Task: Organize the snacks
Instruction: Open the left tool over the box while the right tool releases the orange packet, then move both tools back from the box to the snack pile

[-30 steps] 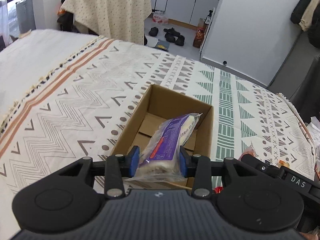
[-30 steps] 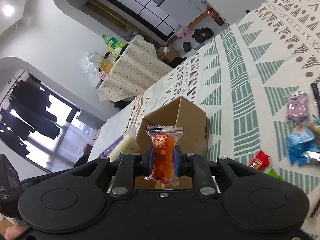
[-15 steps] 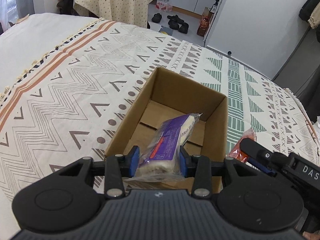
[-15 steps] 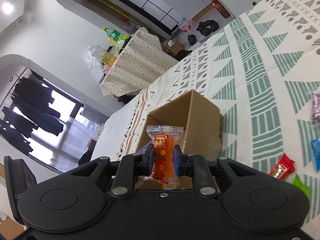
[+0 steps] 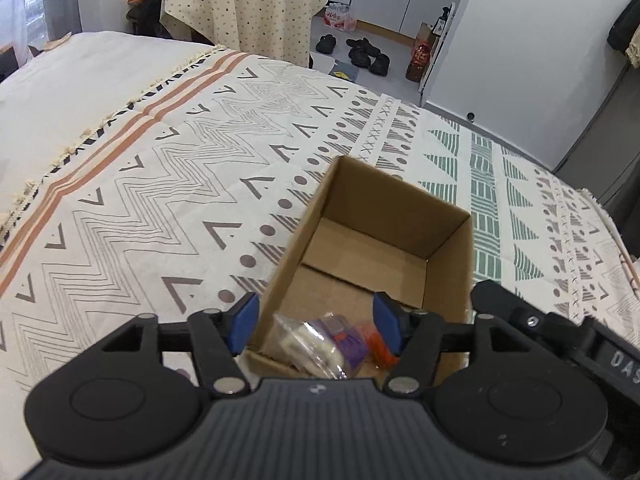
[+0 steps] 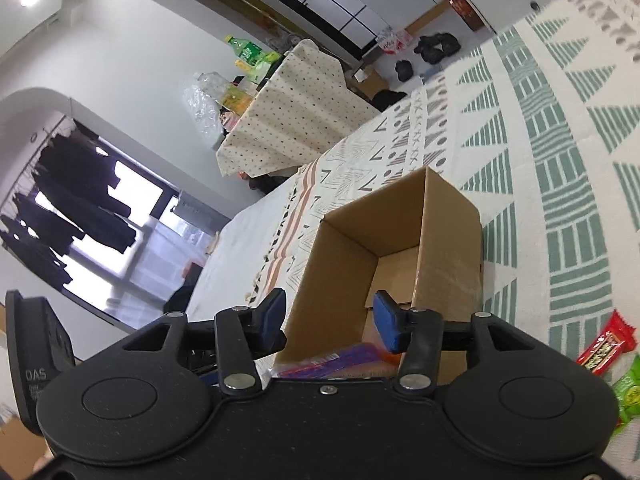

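Note:
An open cardboard box (image 5: 384, 200) stands on the patterned cloth; it also shows in the right wrist view (image 6: 448, 236). My left gripper (image 5: 316, 322) is open above the box's near end. A clear and purple snack pack (image 5: 320, 342) and an orange snack (image 5: 378, 346) lie inside the box below it. My right gripper (image 6: 330, 320) is open and empty over the box's near end; the purple pack (image 6: 332, 360) shows just under it. The right gripper's body (image 5: 560, 332) appears beside the box in the left wrist view.
A red snack (image 6: 606, 346) and a green snack (image 6: 628, 394) lie on the cloth (image 5: 160, 200) right of the box. A covered table with bottles (image 6: 288, 120), shoes on the floor (image 5: 360, 52) and a white wall panel (image 5: 532, 48) stand beyond the bed.
Both grippers have opened over the box. The purple pack dropped from my left gripper and the orange snack from my right gripper, and both now lie inside the box.

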